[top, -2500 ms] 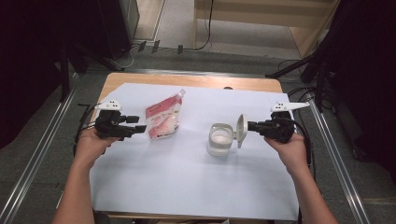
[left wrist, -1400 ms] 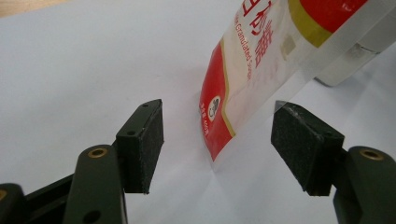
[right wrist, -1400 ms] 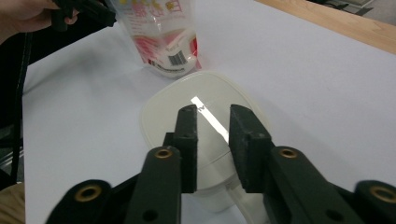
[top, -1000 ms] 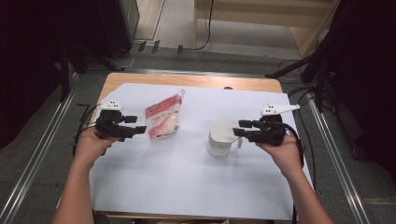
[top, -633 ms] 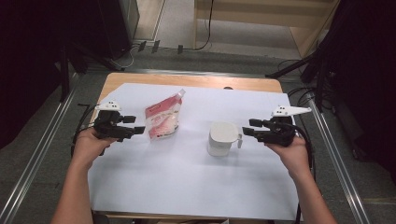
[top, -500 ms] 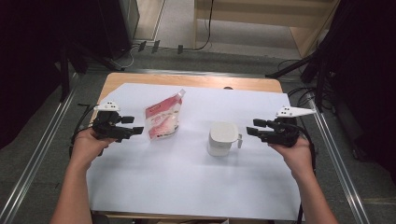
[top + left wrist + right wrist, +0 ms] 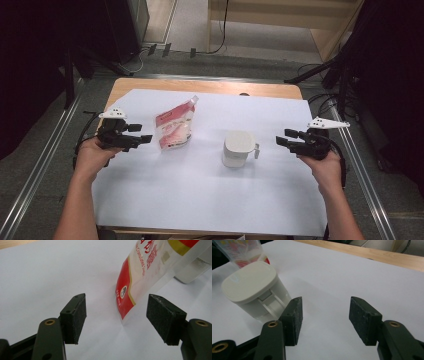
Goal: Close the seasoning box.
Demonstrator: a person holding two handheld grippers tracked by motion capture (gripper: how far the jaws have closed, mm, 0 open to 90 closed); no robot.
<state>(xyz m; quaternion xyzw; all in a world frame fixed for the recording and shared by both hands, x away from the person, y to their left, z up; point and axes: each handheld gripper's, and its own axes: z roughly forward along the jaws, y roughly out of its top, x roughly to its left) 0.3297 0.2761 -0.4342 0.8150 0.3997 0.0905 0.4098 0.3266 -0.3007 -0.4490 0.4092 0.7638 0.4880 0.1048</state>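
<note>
The right gripper (image 7: 281,138) hovers low over the white sheet (image 7: 210,200) near its right edge, held level and pointing toward the middle of the table. Its jaws have just been opening and stand moderately apart with only bare paper between them. Just off its tips, not touching, stands the white lidded container (image 7: 237,149), upright with its lid closed; in the right gripper view the container (image 7: 254,291) sits to the left of the jaws, outside the gap.

The left gripper (image 7: 145,133) is held level near the sheet's left edge, jaws wide and empty. Just ahead of it lies the red and white pouch of granulated sugar (image 7: 174,130), flat on the sheet with its spout toward the far side. In the left gripper view the pouch's lower corner (image 7: 127,306) sits just beyond the pads, untouched.
</note>
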